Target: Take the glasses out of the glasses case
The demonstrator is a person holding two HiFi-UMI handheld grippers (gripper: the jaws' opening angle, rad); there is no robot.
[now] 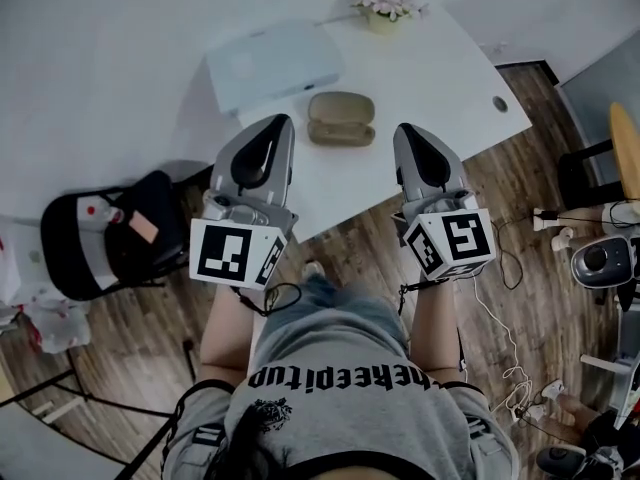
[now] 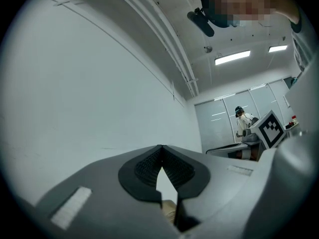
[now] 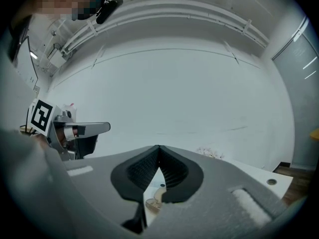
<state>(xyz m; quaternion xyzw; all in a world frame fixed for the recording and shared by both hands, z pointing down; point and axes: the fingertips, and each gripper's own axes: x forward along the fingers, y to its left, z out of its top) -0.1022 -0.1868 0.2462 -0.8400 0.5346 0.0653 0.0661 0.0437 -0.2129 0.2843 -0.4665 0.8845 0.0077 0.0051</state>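
Note:
A tan glasses case (image 1: 340, 119) lies on the white table (image 1: 130, 98), near its front edge. It shows as two long halves side by side, and no glasses can be made out. My left gripper (image 1: 284, 121) hovers just left of the case and my right gripper (image 1: 404, 129) just right of it, both apart from it. Each has its jaws closed tip to tip with nothing held. In the left gripper view the left gripper (image 2: 161, 146) points up at the wall, with a tan bit of the case (image 2: 169, 210) below the pads. Through the right gripper (image 3: 158, 146) the case (image 3: 153, 201) shows too.
A flat white box (image 1: 275, 63) lies behind the case, and a small pot of pink flowers (image 1: 381, 4) stands at the back. A cable hole (image 1: 500, 103) marks the table's right corner. A black bag (image 1: 110, 233) sits on the floor at left, cables (image 1: 515, 373) at right.

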